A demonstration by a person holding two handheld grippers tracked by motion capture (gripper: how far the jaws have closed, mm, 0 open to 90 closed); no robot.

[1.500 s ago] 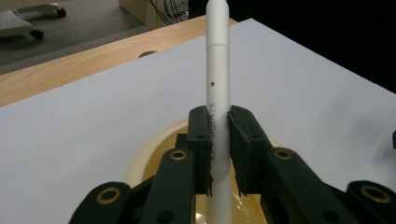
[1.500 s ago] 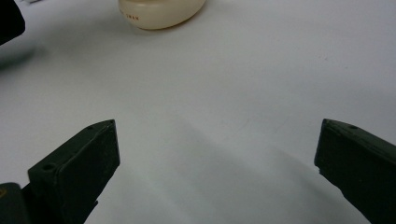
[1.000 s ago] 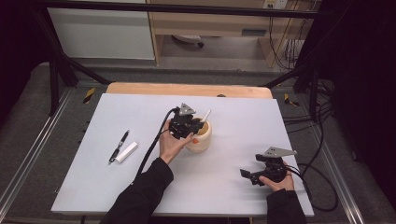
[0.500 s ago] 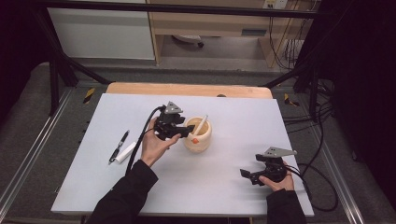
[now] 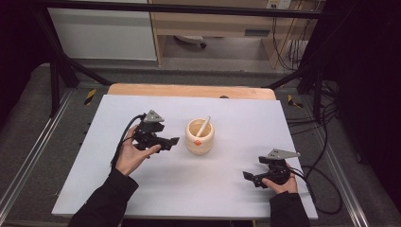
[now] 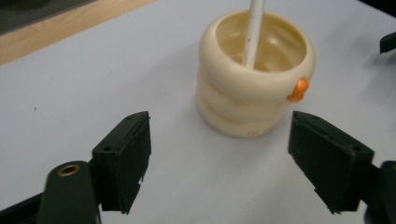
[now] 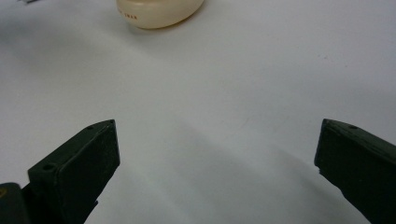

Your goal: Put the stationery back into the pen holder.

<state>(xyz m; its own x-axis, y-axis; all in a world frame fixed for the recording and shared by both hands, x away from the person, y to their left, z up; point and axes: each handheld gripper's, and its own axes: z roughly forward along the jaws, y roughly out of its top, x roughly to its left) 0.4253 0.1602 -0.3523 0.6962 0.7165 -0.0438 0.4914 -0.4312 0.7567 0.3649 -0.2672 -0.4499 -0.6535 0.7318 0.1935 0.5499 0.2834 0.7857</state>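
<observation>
The cream cup [image 5: 199,137] is located near the middle of the worktop [image 5: 94,184], toward its far edge, with a white stick [image 5: 203,126] leaning inside. The left gripper [image 5: 171,142] is just beside it; its jaws have just been opening, nothing between them. The right gripper [image 5: 248,176], jaws apart and empty, rests well apart near the right front corner.

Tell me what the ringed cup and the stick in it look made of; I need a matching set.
The cup looks like cream plastic or glazed ceramic: smooth stacked rings with a soft sheen, and a small orange knob at the rim. Which of the two I cannot tell. The stick is plain white, smooth and matt, probably plastic. Both stand on a pale matt tabletop.
</observation>
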